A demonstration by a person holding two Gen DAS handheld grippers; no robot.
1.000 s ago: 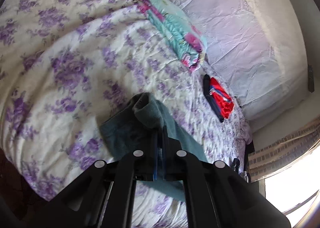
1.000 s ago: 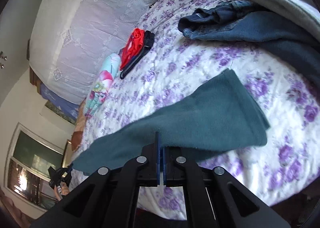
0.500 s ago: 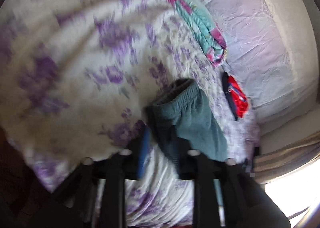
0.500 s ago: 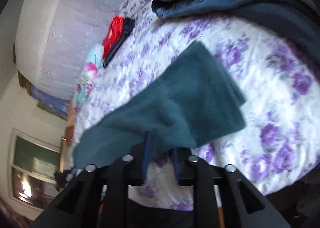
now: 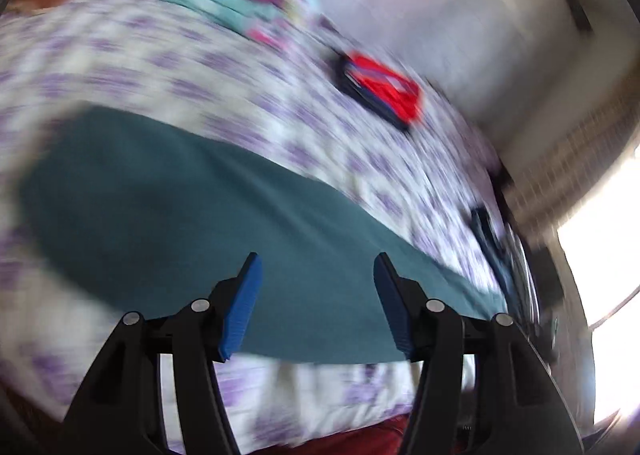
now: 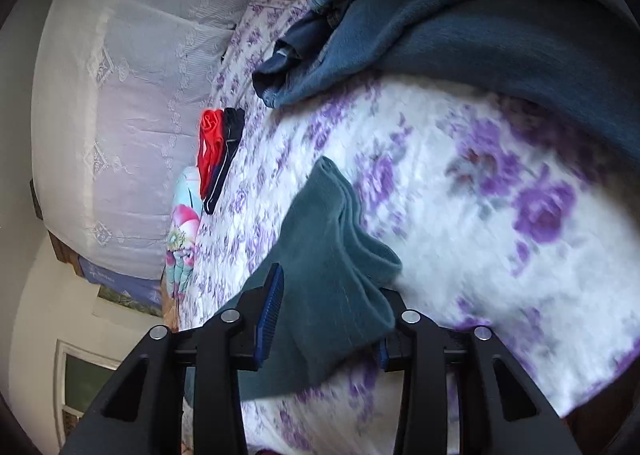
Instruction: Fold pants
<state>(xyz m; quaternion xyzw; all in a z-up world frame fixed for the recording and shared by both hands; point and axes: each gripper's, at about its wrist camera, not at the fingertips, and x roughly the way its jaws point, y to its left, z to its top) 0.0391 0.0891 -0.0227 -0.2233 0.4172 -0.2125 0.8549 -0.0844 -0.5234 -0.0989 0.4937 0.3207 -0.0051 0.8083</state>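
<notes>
Left gripper (image 5: 316, 295): released, jaws wide, hovering over the teal pants (image 5: 192, 223), which lie flat along the near edge of the bed (image 5: 132, 55) (view is motion-blurred). Probably laid long so a fold can go across. Right gripper (image 6: 326, 319): jaws apart too, teal cloth bunched between them but not pinched as far as I can tell. Other clothes: red-and-black folded item (image 6: 218, 151) near the headboard, blue heap (image 6: 440, 39) far side. No containers in view.
</notes>
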